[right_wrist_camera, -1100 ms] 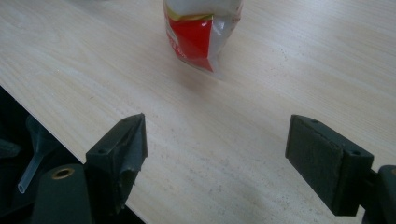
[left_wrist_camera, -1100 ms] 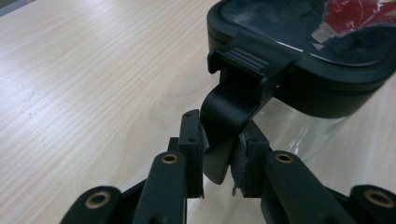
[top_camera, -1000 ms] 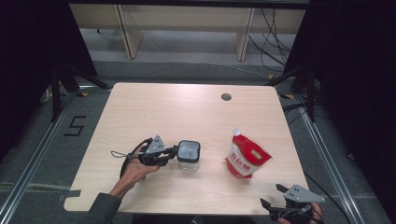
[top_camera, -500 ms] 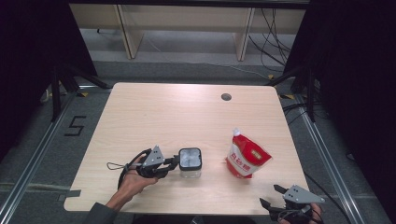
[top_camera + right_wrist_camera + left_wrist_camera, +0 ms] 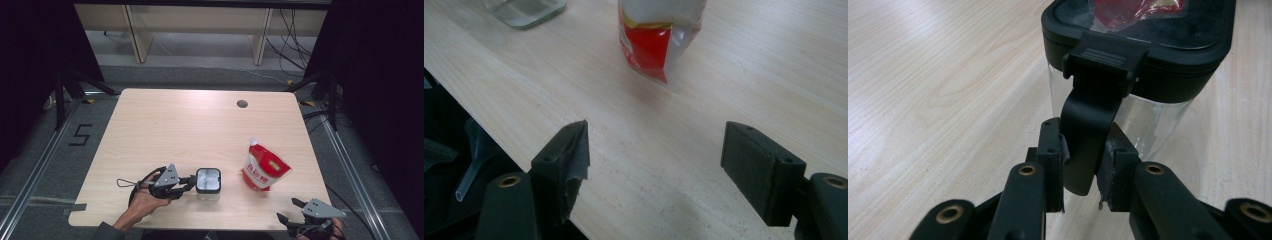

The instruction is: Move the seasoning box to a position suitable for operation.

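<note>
The high view looks forward and down over the whole table (image 5: pixel 200 125) from its near side. The left gripper view sits low, close against the clear container (image 5: pixel 1128 60). The right gripper view looks from the near right edge across the tabletop; both share the red pouch (image 5: pixel 659 35).

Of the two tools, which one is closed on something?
The left tool: it clamps the black latch of the clear container. The right tool is open.

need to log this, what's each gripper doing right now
left gripper: shut on the latch flap of the clear container
right gripper: open, holding nothing
</note>
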`<state>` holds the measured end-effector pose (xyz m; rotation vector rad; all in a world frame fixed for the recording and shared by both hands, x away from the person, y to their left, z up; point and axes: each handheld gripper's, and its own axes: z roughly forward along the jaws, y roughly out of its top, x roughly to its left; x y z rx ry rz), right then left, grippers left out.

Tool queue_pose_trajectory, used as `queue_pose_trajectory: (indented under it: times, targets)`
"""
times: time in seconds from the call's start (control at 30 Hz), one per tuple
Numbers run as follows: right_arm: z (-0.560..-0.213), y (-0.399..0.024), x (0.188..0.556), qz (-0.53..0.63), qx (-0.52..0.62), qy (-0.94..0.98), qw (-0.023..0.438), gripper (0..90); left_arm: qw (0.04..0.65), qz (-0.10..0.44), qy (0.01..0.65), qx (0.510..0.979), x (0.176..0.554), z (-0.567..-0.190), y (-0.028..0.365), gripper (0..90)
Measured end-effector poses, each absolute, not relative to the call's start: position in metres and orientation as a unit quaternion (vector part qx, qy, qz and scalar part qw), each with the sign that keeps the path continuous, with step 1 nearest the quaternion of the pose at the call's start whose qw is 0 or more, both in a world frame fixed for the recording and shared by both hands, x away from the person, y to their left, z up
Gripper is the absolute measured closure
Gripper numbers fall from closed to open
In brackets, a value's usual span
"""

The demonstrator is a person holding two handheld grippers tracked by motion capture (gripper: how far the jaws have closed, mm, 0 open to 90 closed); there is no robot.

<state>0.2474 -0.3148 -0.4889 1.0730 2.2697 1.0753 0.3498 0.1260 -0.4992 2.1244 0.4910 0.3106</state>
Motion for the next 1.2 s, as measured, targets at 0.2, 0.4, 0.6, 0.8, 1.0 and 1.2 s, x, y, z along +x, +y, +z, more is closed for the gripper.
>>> queue_pose_trajectory:
  times: [0.2, 0.4, 0.6, 0.8, 1.0, 1.2]
  targets:
    - [-0.489, -0.314, 0.247, 0.386, 0.386, 0.814, 0.199, 28.4, 0.455, 0.125, 0.198, 0.859, 0.349, -0.5, 0.126, 73.8]
    - [-0.49, -0.313, 0.248, 0.385, 0.377, 0.819, 0.198, 28.4, 0.459, 0.119, 0.19, 0.86, 0.348, -0.5, 0.124, 73.8]
    - [-0.49, -0.314, 0.248, 0.389, 0.381, 0.815, 0.195, 28.3, 0.463, 0.107, 0.186, 0.86, 0.343, -0.501, 0.117, 73.9]
    - [-0.491, -0.316, 0.249, 0.389, 0.379, 0.817, 0.196, 28.2, 0.47, 0.096, 0.188, 0.857, 0.341, -0.502, 0.115, 73.6]
    - [-0.492, -0.317, 0.25, 0.388, 0.378, 0.818, 0.196, 28.2, 0.461, 0.113, 0.197, 0.858, 0.34, -0.5, 0.117, 62.3]
    - [-0.492, -0.316, 0.247, 0.387, 0.387, 0.815, 0.193, 28.1, 0.469, 0.118, 0.216, 0.848, 0.333, -0.496, 0.127, 45.8]
